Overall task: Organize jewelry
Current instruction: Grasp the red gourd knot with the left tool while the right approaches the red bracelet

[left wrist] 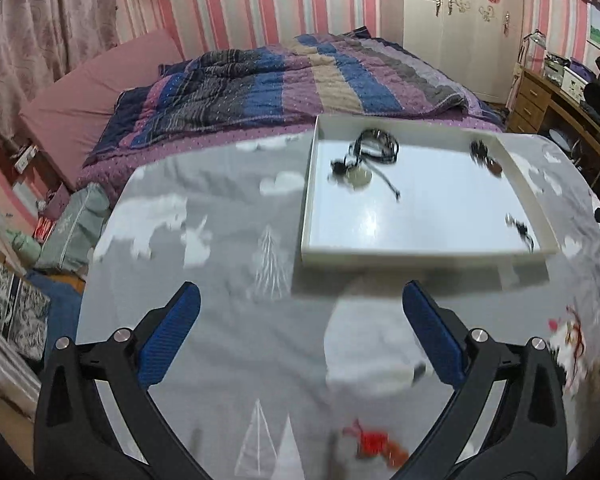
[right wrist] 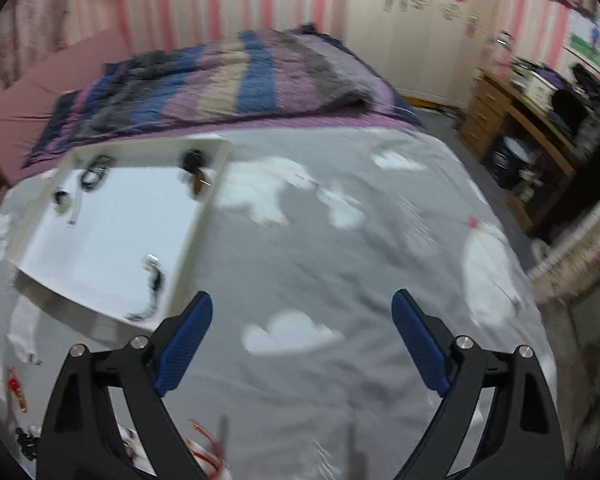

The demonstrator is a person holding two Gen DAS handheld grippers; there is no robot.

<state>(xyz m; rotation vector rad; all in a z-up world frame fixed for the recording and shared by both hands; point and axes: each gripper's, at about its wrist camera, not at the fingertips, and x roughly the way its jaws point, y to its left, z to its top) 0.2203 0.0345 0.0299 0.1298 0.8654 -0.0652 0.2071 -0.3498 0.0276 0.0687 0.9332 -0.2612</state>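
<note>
— Both my grippers, the left gripper point(left wrist: 300, 304) and the right gripper point(right wrist: 302, 314), stand spread wide, ribbed blue pads gripping nothing, only grey printed cloth point(left wrist: 228, 320) beneath them

— And the jewelry?

— Beyond my fingers, inside the white tray point(left wrist: 420, 254): a black cord necklace point(left wrist: 374, 148) with a pale round pendant at the far left corner, dark beads point(left wrist: 485, 156) far right, a small chain point(left wrist: 521, 230) near the right wall

— Why there?

— I judge the glossy, shallow tray collects them, its rim stopping loose pieces sliding off

No legible text anywhere.
</note>
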